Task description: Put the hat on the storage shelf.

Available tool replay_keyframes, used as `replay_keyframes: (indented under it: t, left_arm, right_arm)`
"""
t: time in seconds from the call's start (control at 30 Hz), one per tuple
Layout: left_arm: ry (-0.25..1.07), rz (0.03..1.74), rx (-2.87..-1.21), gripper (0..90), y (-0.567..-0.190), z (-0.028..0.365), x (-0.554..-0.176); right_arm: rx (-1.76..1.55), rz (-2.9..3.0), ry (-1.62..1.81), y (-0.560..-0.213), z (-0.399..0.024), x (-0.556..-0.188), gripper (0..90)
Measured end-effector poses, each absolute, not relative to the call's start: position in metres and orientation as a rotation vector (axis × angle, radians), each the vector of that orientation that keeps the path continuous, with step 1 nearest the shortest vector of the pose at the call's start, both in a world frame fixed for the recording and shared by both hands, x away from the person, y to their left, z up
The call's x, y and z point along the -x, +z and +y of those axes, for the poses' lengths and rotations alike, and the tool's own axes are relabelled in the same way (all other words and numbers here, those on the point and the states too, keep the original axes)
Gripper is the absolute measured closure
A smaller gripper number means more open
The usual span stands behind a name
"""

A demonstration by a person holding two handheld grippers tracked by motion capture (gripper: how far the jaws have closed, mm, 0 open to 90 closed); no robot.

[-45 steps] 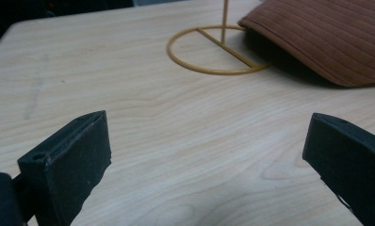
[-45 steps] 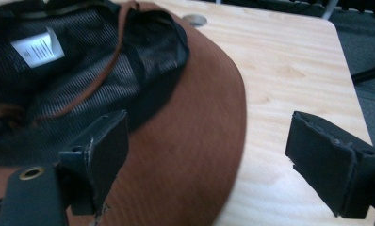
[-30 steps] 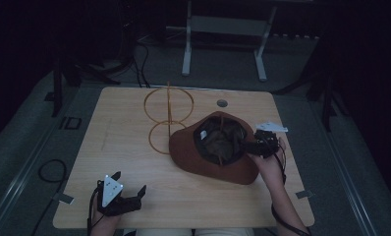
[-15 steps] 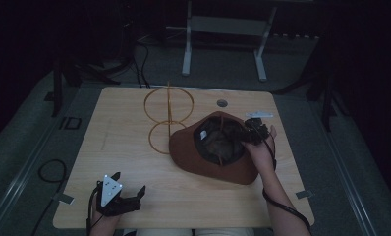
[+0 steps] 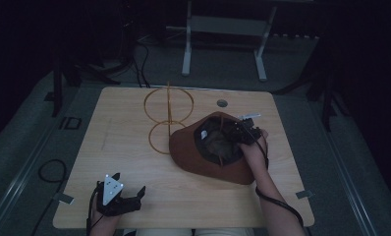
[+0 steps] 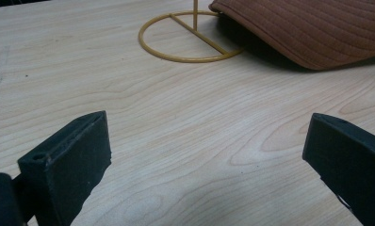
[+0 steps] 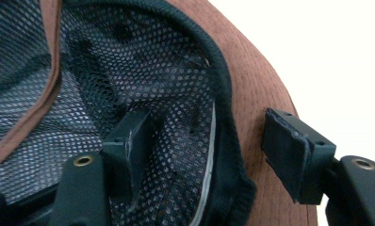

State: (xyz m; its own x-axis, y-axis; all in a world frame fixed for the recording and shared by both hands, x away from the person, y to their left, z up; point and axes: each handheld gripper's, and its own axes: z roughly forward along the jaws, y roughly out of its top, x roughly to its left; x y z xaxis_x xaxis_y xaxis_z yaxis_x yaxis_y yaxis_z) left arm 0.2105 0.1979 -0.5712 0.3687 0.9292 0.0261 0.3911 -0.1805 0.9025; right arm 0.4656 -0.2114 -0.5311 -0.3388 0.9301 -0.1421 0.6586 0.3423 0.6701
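Black jaws of the right gripper stand apart astride the edge of the brown hat, 1 inside against the mesh lining, 1 outside over the brim, not yet clamped. The hat lies upside down, opening up, its long axis running from near the wire stand toward the table's right front. Since 1 second ago this gripper has moved from the rim inward. The left gripper stays released at the front left.

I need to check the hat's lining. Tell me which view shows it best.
The right gripper view: the black mesh lining sits close up, between the right gripper's open jaws. The high view shows it small and dim; the left gripper view shows the hat's brim.
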Motion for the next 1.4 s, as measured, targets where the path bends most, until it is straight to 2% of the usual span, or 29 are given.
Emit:
replay_keyframes:
  t: [0.1, 0.13, 0.2, 0.33, 0.37, 0.87, 1.03, 1.4]
  left_arm:
    - [0.767, 1.176, -1.749, 2.3, -0.571, 0.199, -0.211]
    - [0.760, 1.175, -1.748, 2.2, -0.571, 0.199, -0.211]
    - [0.765, 1.182, -1.751, 2.3, -0.571, 0.200, -0.211]
    - [0.760, 1.170, -1.764, 2.3, -0.572, 0.200, -0.211]
    - [0.758, 1.164, -1.765, 2.2, -0.571, 0.200, -0.211]
    - [0.737, 1.139, -1.815, 4.4, -0.568, 0.198, -0.212]
    - [0.761, 1.111, -1.805, 4.5, -0.564, 0.196, -0.213]
    - [0.664, 1.112, -1.868, 5.8, -0.545, 0.181, -0.223]
  right_arm:
    - [-1.385, 2.086, 0.670, -0.534, -0.209, -0.468, 41.2]
    - [-1.396, 2.078, 0.667, -0.535, -0.209, -0.468, 49.5]
    - [-1.447, 2.063, 0.670, -0.536, -0.210, -0.469, 56.9]
    - [-1.469, 2.027, 0.640, -0.538, -0.211, -0.470, 80.1]
    - [-1.473, 2.019, 0.644, -0.537, -0.212, -0.469, 82.5]
    - [-1.518, 1.933, 0.937, -0.496, -0.235, -0.448, 84.3]
    - [-1.493, 1.902, 1.020, -0.480, -0.247, -0.432, 84.2]
    - [-1.432, 1.860, 1.188, -0.450, -0.260, -0.387, 84.2]
